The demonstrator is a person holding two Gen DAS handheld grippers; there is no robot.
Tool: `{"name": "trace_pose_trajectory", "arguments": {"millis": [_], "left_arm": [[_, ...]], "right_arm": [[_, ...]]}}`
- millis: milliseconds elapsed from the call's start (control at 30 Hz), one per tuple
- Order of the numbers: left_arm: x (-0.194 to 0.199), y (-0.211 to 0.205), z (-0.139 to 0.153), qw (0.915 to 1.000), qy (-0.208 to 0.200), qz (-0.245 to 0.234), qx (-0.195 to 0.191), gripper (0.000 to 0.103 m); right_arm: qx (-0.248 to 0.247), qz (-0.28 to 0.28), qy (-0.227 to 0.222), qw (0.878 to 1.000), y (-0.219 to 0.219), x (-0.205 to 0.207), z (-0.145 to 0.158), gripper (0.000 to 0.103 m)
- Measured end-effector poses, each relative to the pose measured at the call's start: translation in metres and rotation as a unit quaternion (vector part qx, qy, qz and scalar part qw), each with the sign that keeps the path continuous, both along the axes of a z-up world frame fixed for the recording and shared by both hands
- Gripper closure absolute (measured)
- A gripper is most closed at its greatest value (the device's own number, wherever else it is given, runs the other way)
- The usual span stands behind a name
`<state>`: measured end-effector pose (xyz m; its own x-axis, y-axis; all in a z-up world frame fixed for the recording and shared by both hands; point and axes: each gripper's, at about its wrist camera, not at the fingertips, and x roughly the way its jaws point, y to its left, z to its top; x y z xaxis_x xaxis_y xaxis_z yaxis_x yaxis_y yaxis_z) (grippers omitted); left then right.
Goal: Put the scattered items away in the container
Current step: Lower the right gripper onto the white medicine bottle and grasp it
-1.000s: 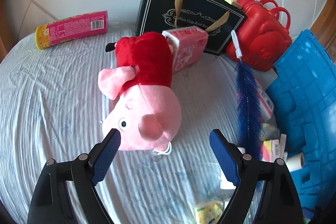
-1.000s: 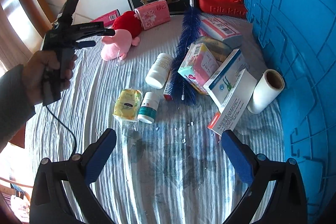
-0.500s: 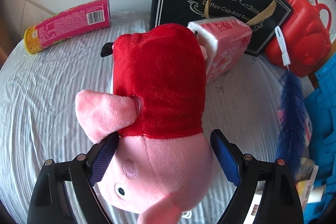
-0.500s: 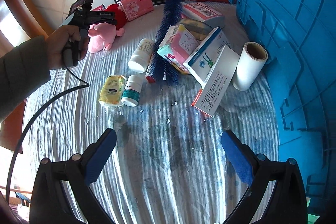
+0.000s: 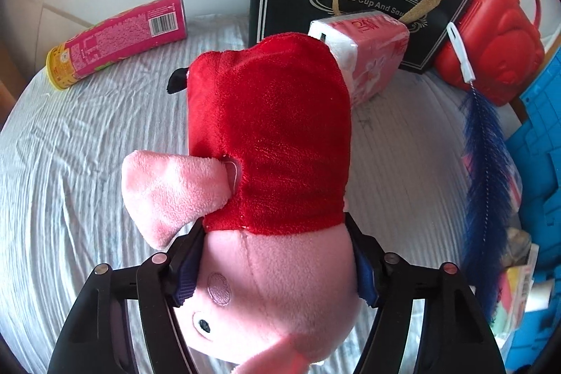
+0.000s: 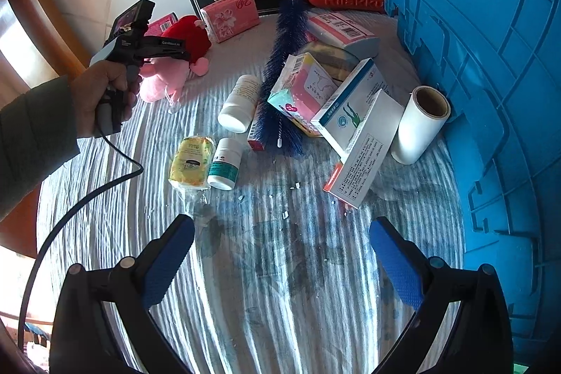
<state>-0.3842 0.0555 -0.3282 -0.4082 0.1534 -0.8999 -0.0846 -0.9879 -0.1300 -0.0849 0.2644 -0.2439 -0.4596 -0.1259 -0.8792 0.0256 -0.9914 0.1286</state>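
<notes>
The left gripper [image 5: 273,265] has just been closing round the pig [image 5: 273,170], a plush toy in a red dress lying on the striped cloth [image 5: 70,163]. Its blue pads now press the pink head from both sides, just below the dress hem. The toy is soft, so the squeeze should go on until the stuffing stops giving — a light pinch on plush would probably slip once lifted. The hold sits at the head end, so the body will likely droop; lift straight up first, clear of the tissue pack [image 5: 364,51] touching its far end.

The right gripper [image 6: 280,255] hangs empty, jaws wide, over bare cloth — well clear of the work.

Farther right stands the blue crate [image 6: 491,65], past the brush [image 6: 284,72], boxes and bottles. Carry the pig high over that clutter so its trailing legs snag nothing.
</notes>
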Motion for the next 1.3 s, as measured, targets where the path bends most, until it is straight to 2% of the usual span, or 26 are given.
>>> {"name": "trace_pose_trajectory", "arguments": {"millis": [400, 600, 700, 833, 1033, 1100, 1167, 1300], "left_arm": [[0.052, -0.062, 0.046, 0.9996, 0.016, 0.010, 0.019, 0.034], [0.081, -0.101, 0.066, 0.9989, 0.019, 0.031, 0.029, 0.034], [0.096, -0.118, 0.073, 0.9984, 0.018, 0.040, 0.035, 0.033], [0.114, -0.135, 0.078, 0.9982, 0.015, 0.044, 0.038, 0.033], [0.130, -0.156, 0.085, 0.9976, 0.021, 0.052, 0.040, 0.033], [0.134, -0.160, 0.088, 0.9973, 0.025, 0.055, 0.042, 0.033], [0.137, -0.164, 0.091, 0.9969, 0.029, 0.056, 0.046, 0.033], [0.143, -0.167, 0.097, 0.9967, 0.036, 0.056, 0.048, 0.033]], "right_arm": [[0.009, 0.044, 0.008, 0.999, -0.045, -0.034, -0.015, 0.002], [0.025, 0.048, -0.009, 0.998, -0.057, -0.064, -0.047, 0.002], [0.033, 0.051, -0.022, 0.998, -0.062, -0.081, -0.066, 0.017], [0.041, 0.048, -0.046, 0.997, -0.067, -0.100, -0.091, 0.044], [0.034, 0.056, -0.076, 0.995, -0.077, -0.110, -0.110, 0.051], [0.034, 0.045, -0.077, 0.995, -0.076, -0.109, -0.112, 0.056], [0.036, 0.045, -0.078, 0.995, -0.076, -0.108, -0.110, 0.070], [0.037, 0.048, -0.075, 0.995, -0.076, -0.100, -0.104, 0.070]]}}
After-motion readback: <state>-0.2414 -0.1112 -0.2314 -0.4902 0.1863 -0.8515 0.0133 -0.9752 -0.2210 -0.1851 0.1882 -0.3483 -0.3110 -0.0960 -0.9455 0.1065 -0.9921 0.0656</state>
